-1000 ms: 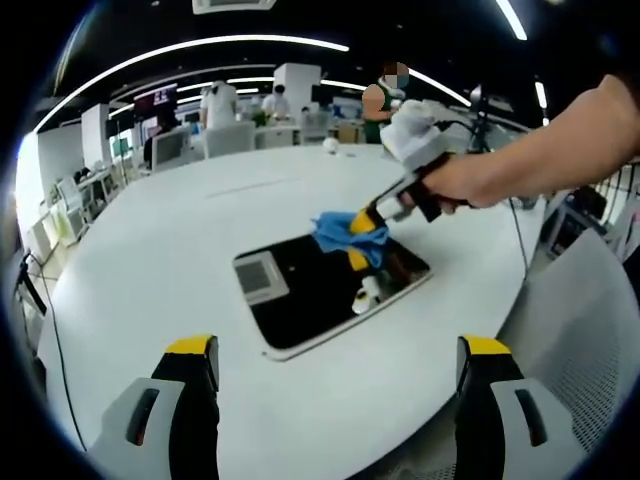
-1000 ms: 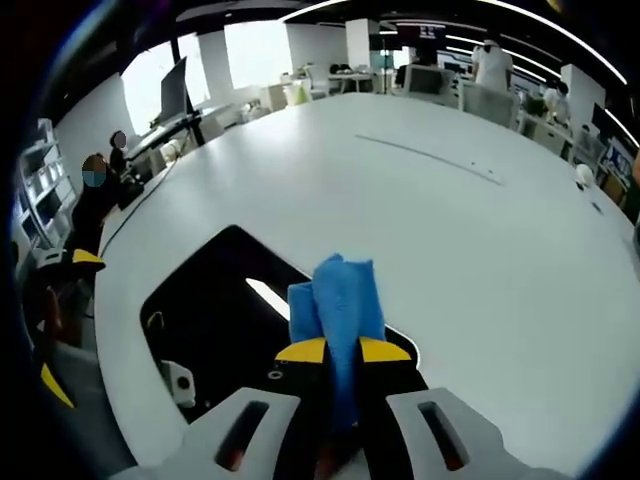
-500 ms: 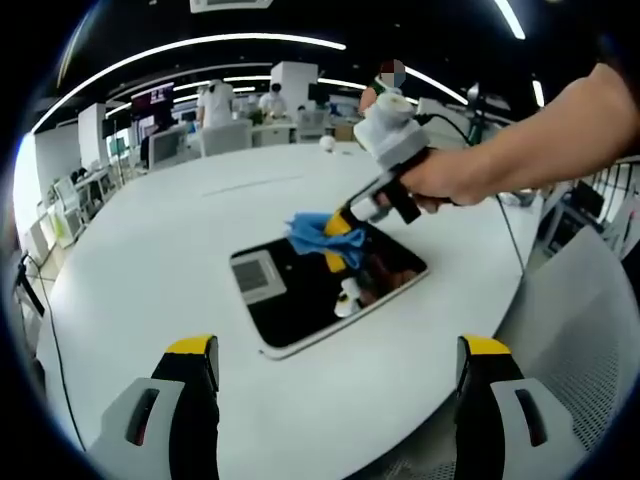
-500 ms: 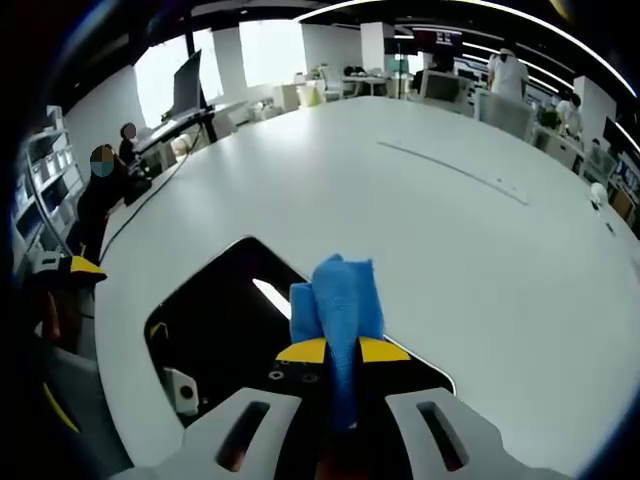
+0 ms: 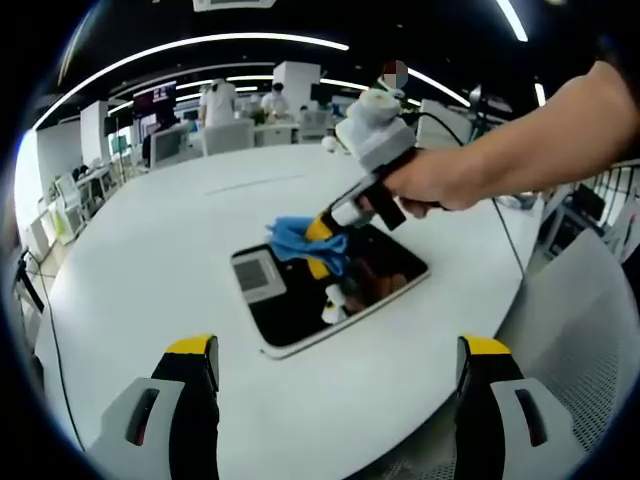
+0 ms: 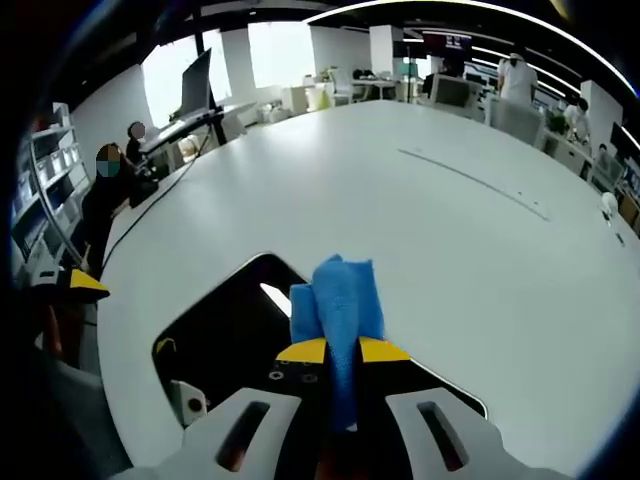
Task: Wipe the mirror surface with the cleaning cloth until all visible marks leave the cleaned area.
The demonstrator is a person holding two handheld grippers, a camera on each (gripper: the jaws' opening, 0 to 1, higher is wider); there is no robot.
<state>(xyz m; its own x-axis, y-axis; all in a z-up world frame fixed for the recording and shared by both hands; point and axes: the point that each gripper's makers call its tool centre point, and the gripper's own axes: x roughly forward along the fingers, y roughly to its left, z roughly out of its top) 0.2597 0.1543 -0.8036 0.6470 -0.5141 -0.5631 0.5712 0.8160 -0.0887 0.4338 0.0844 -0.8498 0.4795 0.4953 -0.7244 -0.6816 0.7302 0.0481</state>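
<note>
A flat rectangular mirror (image 5: 300, 295) lies on the round white table (image 5: 150, 260), its dark glass reflecting a ceiling panel. My right gripper (image 5: 322, 232) comes in from the right, held by a hand, shut on a blue cleaning cloth (image 5: 295, 240) that presses on the mirror's far part. In the right gripper view the cloth (image 6: 340, 300) stands up between the yellow-tipped jaws of the right gripper (image 6: 342, 352), over the mirror (image 6: 225, 335). My left gripper (image 5: 335, 360) hangs open near the table's front edge, short of the mirror.
Office desks, monitors and several people stand beyond the table (image 5: 240, 105). A small white object (image 5: 328, 144) rests at the far side of the table. A grey mesh chair (image 5: 590, 330) sits at the right. A cable (image 5: 50, 330) runs across the left edge.
The right gripper has slid the cloth leftward across the mirror, toward its far left corner. The left gripper has stayed put.
</note>
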